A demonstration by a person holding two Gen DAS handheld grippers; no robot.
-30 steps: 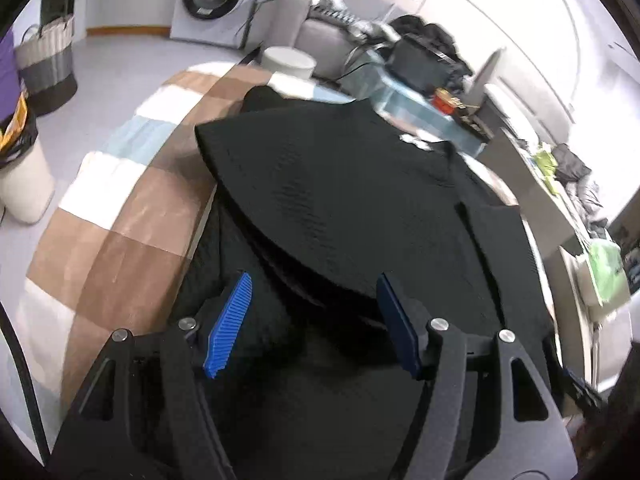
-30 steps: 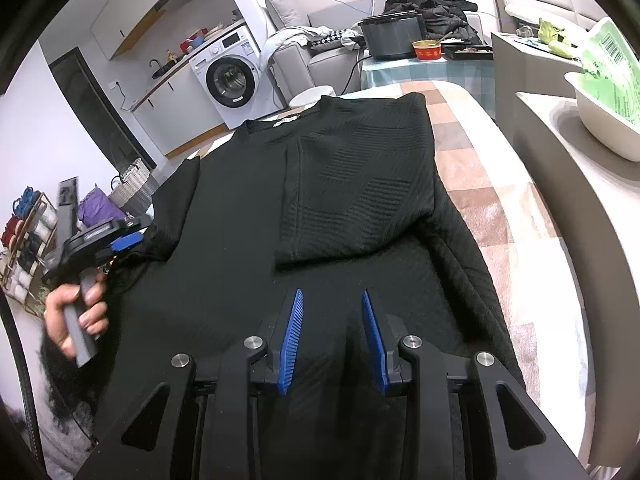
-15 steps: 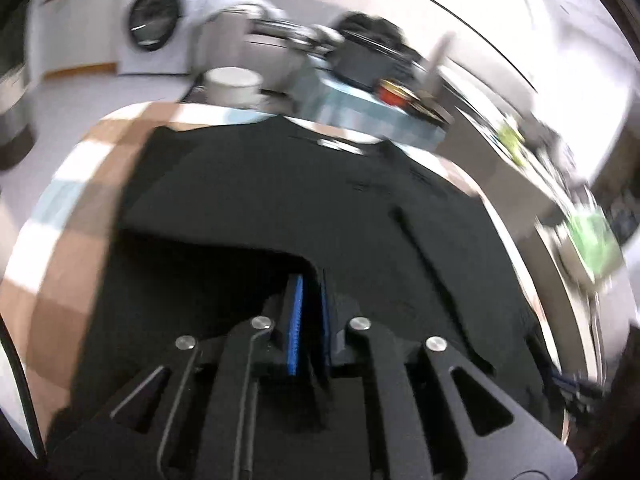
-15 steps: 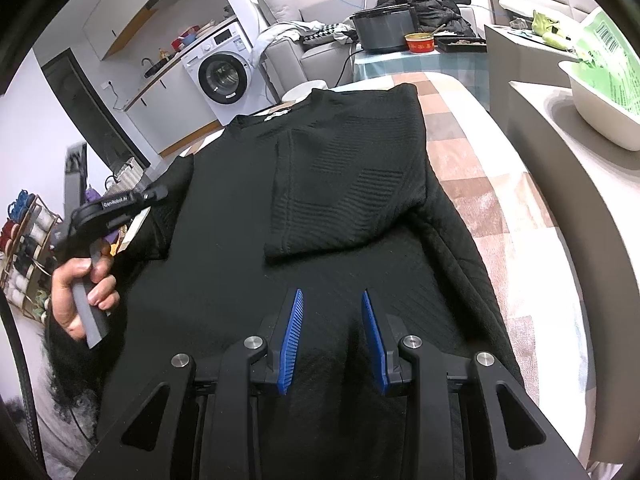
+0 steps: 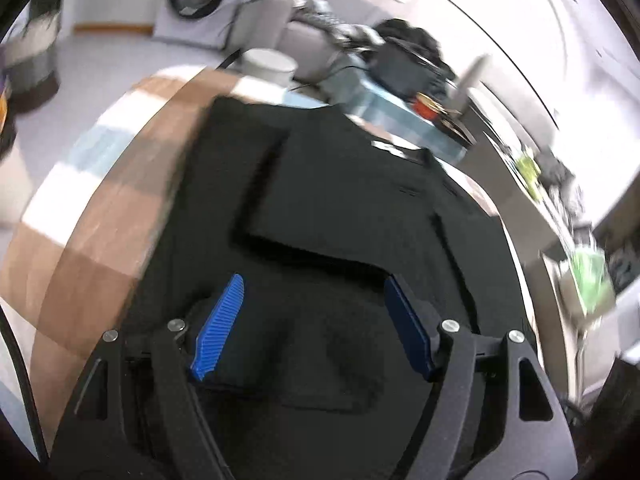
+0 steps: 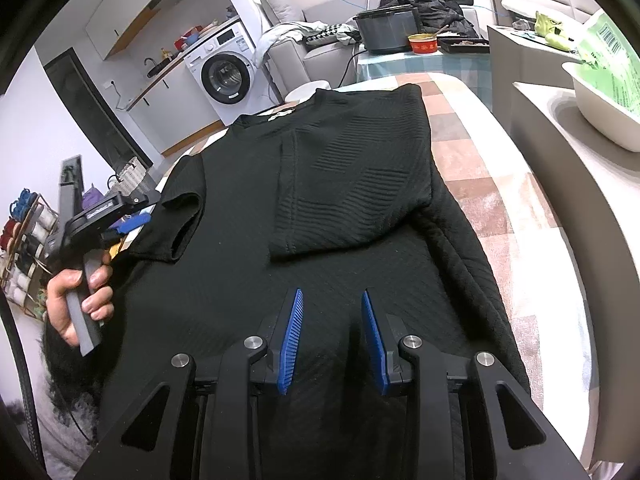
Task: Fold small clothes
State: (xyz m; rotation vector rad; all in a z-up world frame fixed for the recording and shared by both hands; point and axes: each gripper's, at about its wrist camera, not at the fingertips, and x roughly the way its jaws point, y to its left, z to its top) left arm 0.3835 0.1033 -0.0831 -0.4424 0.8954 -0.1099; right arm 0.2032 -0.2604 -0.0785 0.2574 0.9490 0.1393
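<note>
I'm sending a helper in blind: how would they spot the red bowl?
Find the black shirt on the checked table. Past its collar stands a second table, pale blue checked, with a dark cooker pot. The red bowl beside it is the only red thing there.

- Domestic premises, open-plan living and laundry area
- Front-loading washing machine (image 6: 227, 76) under a counter with sink (image 6: 154, 67)
- Grey sofa (image 6: 296, 46) strewn with clothes
- Woven laundry basket (image 6: 130, 176) on floor

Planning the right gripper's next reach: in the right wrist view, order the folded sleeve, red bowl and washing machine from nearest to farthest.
1. Folded sleeve, straight ahead on the black shirt.
2. Washing machine, far left.
3. Red bowl, far right on the side table.
The last two are too close to call.
</note>
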